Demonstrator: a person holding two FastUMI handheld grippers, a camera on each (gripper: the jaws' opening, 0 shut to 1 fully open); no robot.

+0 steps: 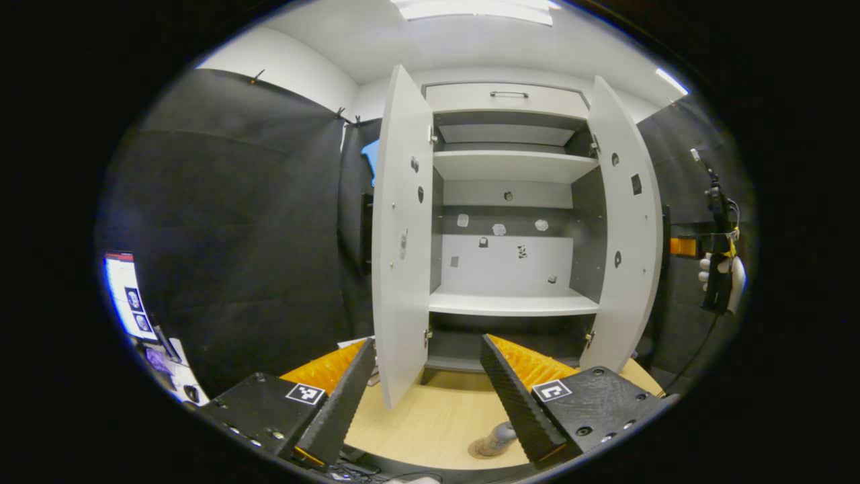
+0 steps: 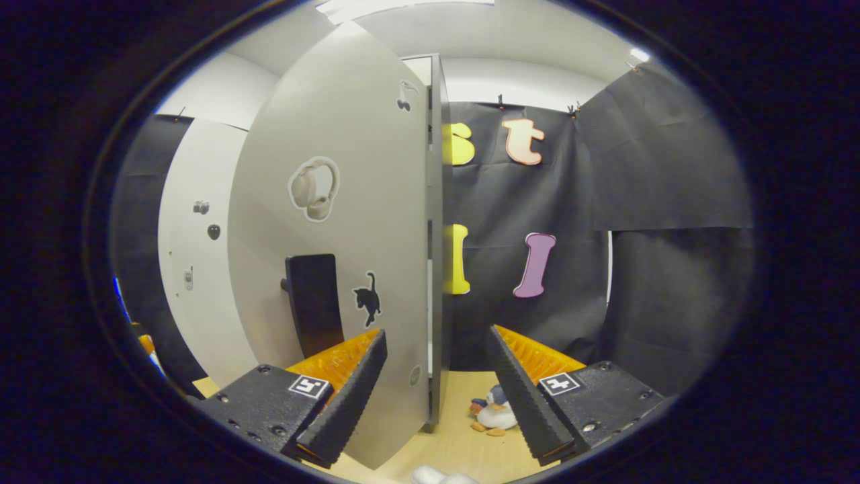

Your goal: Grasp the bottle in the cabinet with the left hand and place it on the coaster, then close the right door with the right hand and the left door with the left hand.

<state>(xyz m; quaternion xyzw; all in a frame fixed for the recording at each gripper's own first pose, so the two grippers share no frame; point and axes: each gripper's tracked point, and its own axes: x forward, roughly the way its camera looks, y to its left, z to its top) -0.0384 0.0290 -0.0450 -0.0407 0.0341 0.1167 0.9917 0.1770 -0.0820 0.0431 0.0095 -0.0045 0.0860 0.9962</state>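
Bottle (image 1: pixel 496 440) on coaster (image 1: pixel 481 451) half hidden behind spread left claw (image 1: pixel 425 403); right claw (image 2: pixel 437 402) likewise apart.

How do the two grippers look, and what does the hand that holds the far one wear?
Each gripper, left gripper and right gripper, has two ribbed wedge fingers on black blocks with square black-and-white markers. In the left gripper view, a white-gloved hand holds the far gripper; a cable hangs below.

Left gripper view: faces the open white two-door cabinet (image 1: pixel 514 222) head-on from a little way back over the pale wooden table (image 1: pixel 437 417), both doors spread.
Right gripper view: sits close beside the cabinet's white right door (image 2: pixel 336 255), looking along its outer face toward the black cloth wall.
Shared: the right door (image 1: pixel 621 228) and the left door's (image 1: pixel 401 235) inner face (image 2: pixel 191 269).
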